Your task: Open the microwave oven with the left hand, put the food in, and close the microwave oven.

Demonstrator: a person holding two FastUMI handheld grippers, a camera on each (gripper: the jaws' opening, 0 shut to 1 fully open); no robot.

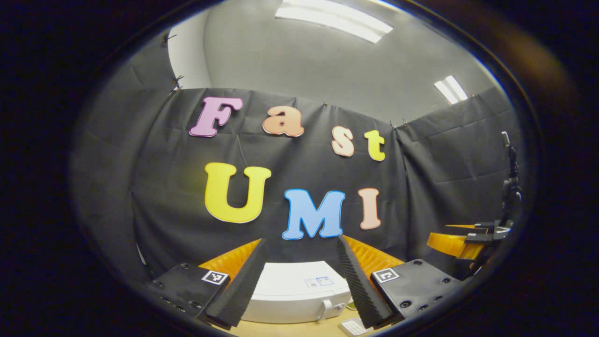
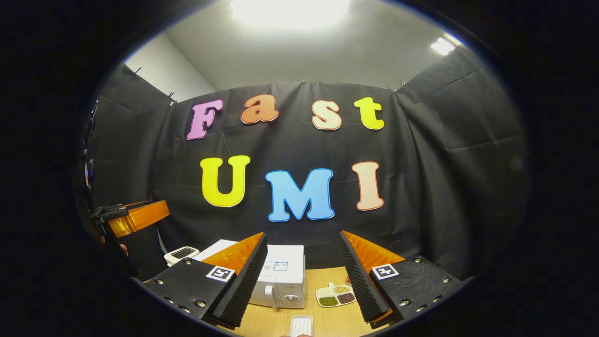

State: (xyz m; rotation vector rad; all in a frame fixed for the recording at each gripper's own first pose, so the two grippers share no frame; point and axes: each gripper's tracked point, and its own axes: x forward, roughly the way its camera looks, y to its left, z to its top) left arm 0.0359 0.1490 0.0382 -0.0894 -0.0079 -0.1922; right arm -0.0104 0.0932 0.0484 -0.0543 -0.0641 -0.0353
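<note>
left claw (image 1: 299, 281) released, right claw (image 2: 299, 281) released too. microwave oven (image 2: 281, 276) shut at frame bottom; next: left reaches door handle (image 2: 268, 296).

In the left gripper view, the microwave oven (image 1: 295, 292) is partly hidden: the fingers (image 1: 238, 290) of the left hand-held gripper (image 1: 299, 285) cover its sides at 9 and 3 o'clock. A pale object (image 1: 354, 326) at 5 o'clock on the table (image 1: 299, 330) is cut off by the edge.

In the right gripper view, the microwave oven's (image 2: 283, 278) left part is covered by a finger (image 2: 241, 283). The white tray (image 2: 301, 325) at 6 o'clock is cut off. The compartment contents of the divided dish (image 2: 335, 295) are too small to identify. The small white device (image 2: 181, 254) at 9 o'clock cannot be identified.
</note>
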